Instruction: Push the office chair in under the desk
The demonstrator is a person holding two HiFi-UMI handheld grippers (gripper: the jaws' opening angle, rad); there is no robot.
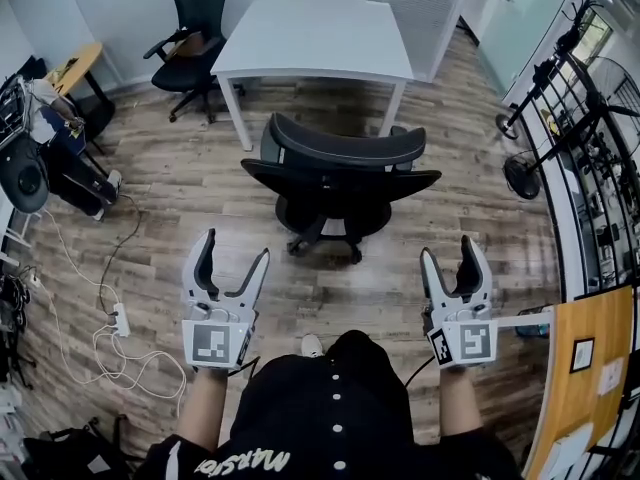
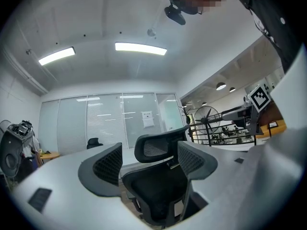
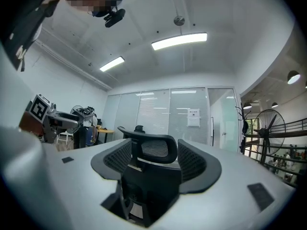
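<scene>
Now | we are holding left gripper (image 1: pixel 235 248), right gripper (image 1: pixel 448 250) spread, empty | squaring on black mesh office chair (image 1: pixel 340 173) to push under white desk (image 1: pixel 315 33).

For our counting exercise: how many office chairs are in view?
2. One chair stands just before the desk; the other chair sits left of the desk. Others may be hidden.

Black mesh office chair (image 1: pixel 340 180), upright on wheeled base, stands on the wood floor (image 1: pixel 190 218) just off the near edge of the white square desk (image 1: pixel 315 33). Backrest faces the person; not under desk.
</scene>
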